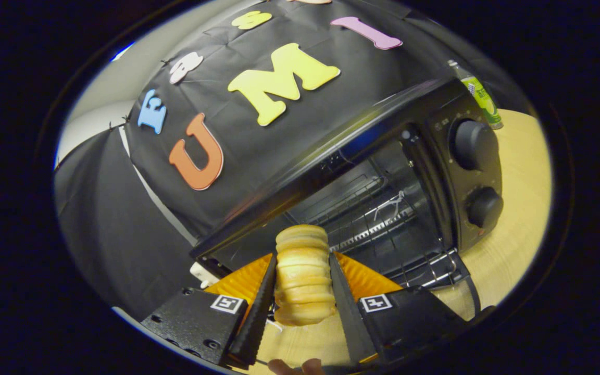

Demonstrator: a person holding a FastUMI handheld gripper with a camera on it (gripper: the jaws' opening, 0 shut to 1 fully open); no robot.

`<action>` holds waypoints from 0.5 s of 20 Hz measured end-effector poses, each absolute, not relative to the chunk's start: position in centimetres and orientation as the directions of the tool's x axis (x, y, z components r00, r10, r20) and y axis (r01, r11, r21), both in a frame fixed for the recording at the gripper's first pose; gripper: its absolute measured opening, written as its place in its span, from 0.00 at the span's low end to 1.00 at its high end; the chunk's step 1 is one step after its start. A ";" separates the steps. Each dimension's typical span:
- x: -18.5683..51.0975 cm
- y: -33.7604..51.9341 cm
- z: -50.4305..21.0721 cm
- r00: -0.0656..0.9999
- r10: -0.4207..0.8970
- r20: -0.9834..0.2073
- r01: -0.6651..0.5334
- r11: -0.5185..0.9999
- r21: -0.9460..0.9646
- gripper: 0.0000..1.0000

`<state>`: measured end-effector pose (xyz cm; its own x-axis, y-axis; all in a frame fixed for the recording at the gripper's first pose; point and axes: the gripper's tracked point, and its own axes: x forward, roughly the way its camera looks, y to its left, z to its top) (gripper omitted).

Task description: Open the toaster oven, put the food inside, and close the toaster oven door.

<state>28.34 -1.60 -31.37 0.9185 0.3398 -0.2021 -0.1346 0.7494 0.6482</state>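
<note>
One toaster oven (383, 172), two knobs (473, 145), one bread roll (302, 273), one bottle (479, 94)

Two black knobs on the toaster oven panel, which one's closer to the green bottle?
The larger black round knob, near the top of the black toaster oven panel, just below the green bottle. The smaller knob sits farther away, toward the wooden table.

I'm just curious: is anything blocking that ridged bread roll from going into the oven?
Nothing visible. The gripper is shut on the bread roll, the toaster oven stands open just ahead, and its wire rack looks bare.
</note>
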 end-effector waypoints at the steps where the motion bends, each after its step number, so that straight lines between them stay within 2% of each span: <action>1: 29.3 -1.7 -31.0 0.924 0.332 -0.190 -0.126 0.733 0.669 0.68; 4: 31.1 -2.6 -31.3 0.938 0.292 -0.188 -0.094 0.733 0.674 0.68; 6: 31.4 -2.1 -30.8 0.936 0.308 -0.168 -0.119 0.728 0.675 0.71; 7: 31.2 -1.8 -30.8 0.933 0.317 -0.171 -0.131 0.740 0.660 0.79; 10: 30.9 -1.5 -30.9 0.926 0.331 -0.179 -0.134 0.734 0.666 0.84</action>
<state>30.94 -1.51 -30.90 0.9264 0.3312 -0.1791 -0.1337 0.7340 0.6658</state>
